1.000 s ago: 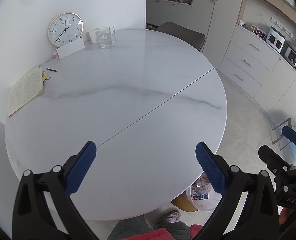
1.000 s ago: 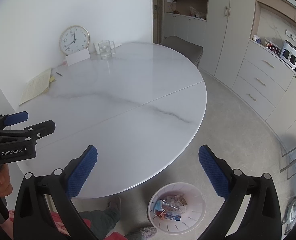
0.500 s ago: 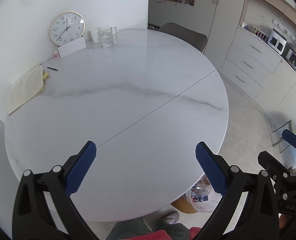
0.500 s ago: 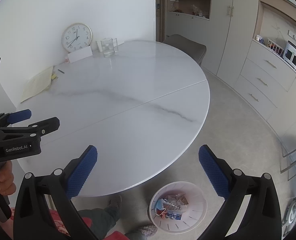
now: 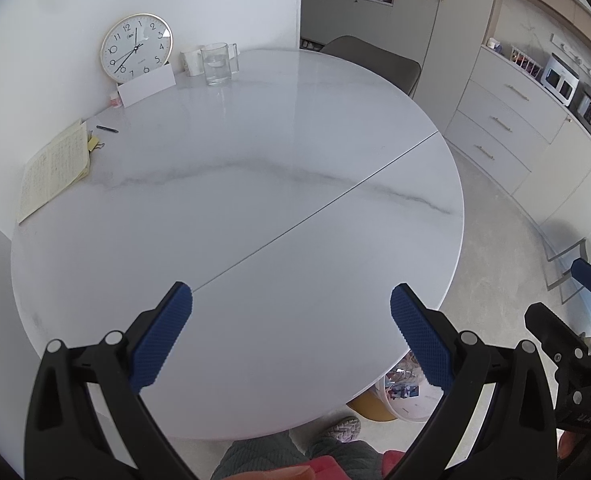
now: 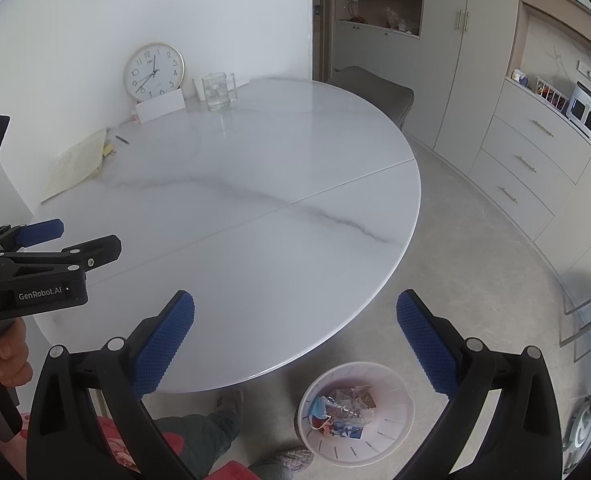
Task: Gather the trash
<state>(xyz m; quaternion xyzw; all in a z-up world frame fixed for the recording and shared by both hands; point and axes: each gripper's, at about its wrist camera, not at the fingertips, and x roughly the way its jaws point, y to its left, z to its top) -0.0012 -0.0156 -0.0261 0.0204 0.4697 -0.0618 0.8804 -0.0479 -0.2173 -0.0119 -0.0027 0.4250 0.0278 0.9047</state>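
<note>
A white waste bin [image 6: 355, 412] stands on the floor by the near edge of the round marble table [image 6: 255, 184]; it holds crumpled wrappers and a blue face mask [image 6: 321, 410]. Part of the bin [image 5: 399, 394] shows under the table rim in the left wrist view. My left gripper [image 5: 291, 336] hangs open above the table's near half, nothing between its fingers. My right gripper [image 6: 295, 340] is open too, above the table edge and the bin. The left gripper [image 6: 51, 248] also appears at the left of the right wrist view, held by a hand [image 6: 9, 356].
At the table's far side stand a clock [image 5: 136, 48], a white card [image 5: 147, 88], a glass jug [image 5: 216, 64], a mug [image 5: 191, 62], an open notebook [image 5: 55, 168] and a pen [image 5: 107, 129]. A grey chair [image 5: 371, 60] sits behind; cabinets with drawers [image 5: 503, 120] line the right wall.
Both grippers have drawn back and risen slightly, so the table looks a little farther away. Both stay open and empty.
</note>
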